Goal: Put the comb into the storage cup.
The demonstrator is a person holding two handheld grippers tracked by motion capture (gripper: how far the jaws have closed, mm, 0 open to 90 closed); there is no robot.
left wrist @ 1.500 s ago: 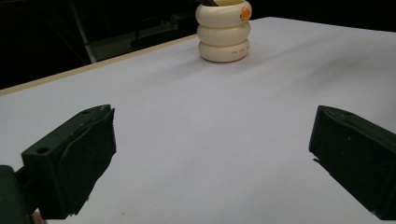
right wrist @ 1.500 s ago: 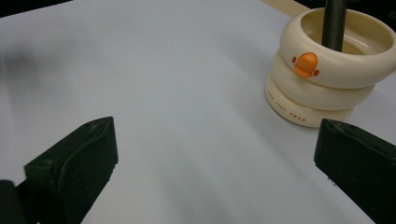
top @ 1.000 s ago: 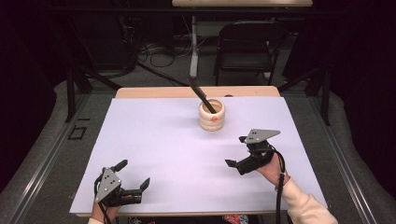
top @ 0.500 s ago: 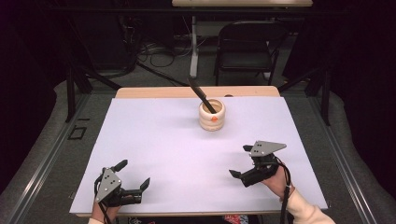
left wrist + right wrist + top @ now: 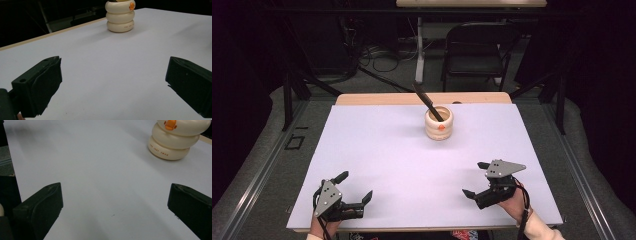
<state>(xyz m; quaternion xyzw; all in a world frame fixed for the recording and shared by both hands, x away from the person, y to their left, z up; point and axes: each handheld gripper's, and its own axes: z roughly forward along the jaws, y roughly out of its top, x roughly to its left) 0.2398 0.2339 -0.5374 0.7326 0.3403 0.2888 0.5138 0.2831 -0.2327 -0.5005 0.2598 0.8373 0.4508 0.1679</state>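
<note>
Holder [image 5: 439, 123] far-centre on white sheet [image 5: 377, 150], dark tool [image 5: 427, 101] leaning far-left, possibly a comb | right gripper [image 5: 476, 179] nearer, holder ahead-left | left gripper [image 5: 354, 186] farther | both released, jaws wide, empty

The top of the cream holder [image 5: 120, 15] is cut off at 12 o'clock in the left gripper view. In the right gripper view its top and right side are cut off at 1 o'clock. The small words on its bottom ring are too tiny to read. In the high view, the lower end of the black tool [image 5: 427, 101] is hidden inside the holder.
</note>
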